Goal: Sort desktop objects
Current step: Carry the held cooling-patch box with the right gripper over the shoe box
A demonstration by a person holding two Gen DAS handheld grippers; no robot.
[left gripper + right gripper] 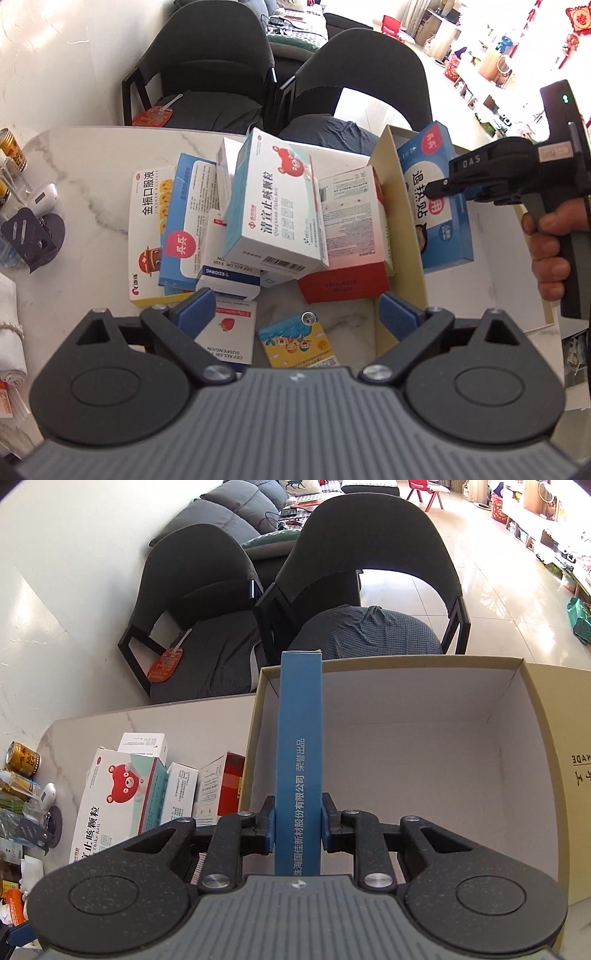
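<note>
A: Item one, right hand-held gripper (pixel 297 825)?
B: Closed on a flat blue box (pixel 298 760), pads pressing its two broad faces; box stands on edge, narrow spine up, over the left part of a cardboard box (pixel 517 716); cardboard box open-topped, inside bare where visible; a hand (pixel 550 254) holds the tool's grip in the left wrist view, and the blue box (pixel 436 195) there shows its printed face, tilted inside the cardboard box (pixel 402 206)

A: Item two, left hand-held gripper (pixel 297 312)?
B: Open, blue pads wide apart, holding nothing; it hangs above the near edge of the desk (pixel 85 192), over the pile

A: Item three, the pile?
B: Medicine boxes heaped mid-desk, just left of the cardboard box; white box with red bear (pixel 275 206) lies on top, tilted; yellow-and-white box (pixel 146 236) at far left, flat; blue-and-white box (pixel 184 229) leaning over it; red box (pixel 343 286) touching the cardboard wall; small orange-and-blue packet (pixel 295 341) and white box with a strawberry (pixel 227 334) nearest the open pads, flat on the desk

A: Item four, surroundings?
B: Marble-patterned desk; gold can (pixel 23 758) at its left edge; two dark chairs (pixel 369 561) beyond
</note>
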